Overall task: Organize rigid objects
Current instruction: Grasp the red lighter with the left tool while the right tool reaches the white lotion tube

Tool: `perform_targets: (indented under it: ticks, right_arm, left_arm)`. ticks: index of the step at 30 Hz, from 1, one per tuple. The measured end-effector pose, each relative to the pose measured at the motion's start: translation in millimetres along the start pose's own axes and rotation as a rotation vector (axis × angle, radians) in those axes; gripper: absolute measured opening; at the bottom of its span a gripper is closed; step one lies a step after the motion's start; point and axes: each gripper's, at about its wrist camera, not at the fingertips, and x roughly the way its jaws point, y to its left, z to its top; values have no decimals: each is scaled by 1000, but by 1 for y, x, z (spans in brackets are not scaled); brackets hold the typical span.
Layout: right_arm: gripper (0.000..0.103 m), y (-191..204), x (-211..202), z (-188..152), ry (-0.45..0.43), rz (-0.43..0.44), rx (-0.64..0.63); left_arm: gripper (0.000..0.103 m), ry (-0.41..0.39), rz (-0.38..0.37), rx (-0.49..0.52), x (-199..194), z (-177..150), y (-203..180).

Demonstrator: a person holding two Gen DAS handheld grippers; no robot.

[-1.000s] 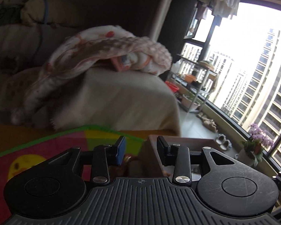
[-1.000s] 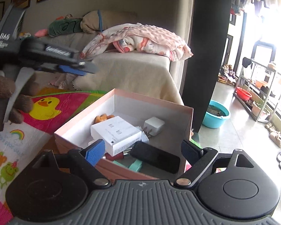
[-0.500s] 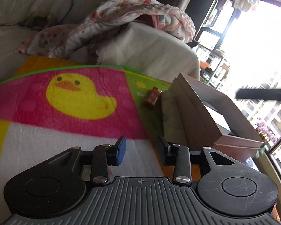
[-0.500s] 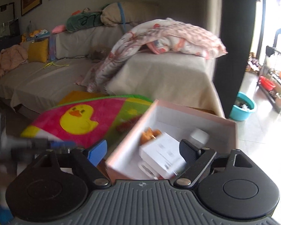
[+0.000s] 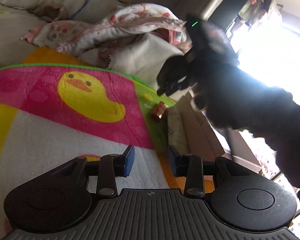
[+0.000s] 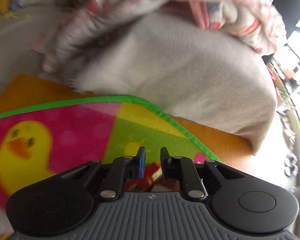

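**Right gripper down on the small red item, grasp not confirmed**

Right gripper (image 6: 151, 161): jaws narrowed, a small gap between the pads, straddling the small red-orange object (image 6: 150, 177) low between the fingers, on the green patch of the play mat (image 6: 56, 126). Can't tell whether the pads actually touch it; the view is motion-blurred and the object is half hidden behind the finger links. From the left wrist view the same object (image 5: 159, 111) lies on the mat edge just beside the pink box (image 5: 198, 126), with the right gripper body (image 5: 176, 78) dark and blurred above it.

Left gripper (image 5: 149, 161): released, nothing between the pads, hovering over the white part of the mat, near the box corner.

Risks, as I judge them:
- Object sits deep toward the finger roots, not at the tips. A clamp there could catch only an edge and squirt it out.
- Soft mat under it: pressing down may snag fabric in the jaws.
- Box wall close by: a sideways lift could clip it or knock the box.
- Left gripper close to the transfer path, so collision is possible.
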Motion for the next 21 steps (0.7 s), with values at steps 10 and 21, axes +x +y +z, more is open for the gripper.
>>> perform_targets:
  ticks: [10,21]
  right_arm:
    - [6,14,9,-23,119,-26,-128]
    - [4,34,-85,-143,154,322,-253]
  left_arm:
    - [39,-61,36,-54,-12,6,10]
    - [39,-55,84,27,-9,4,5]
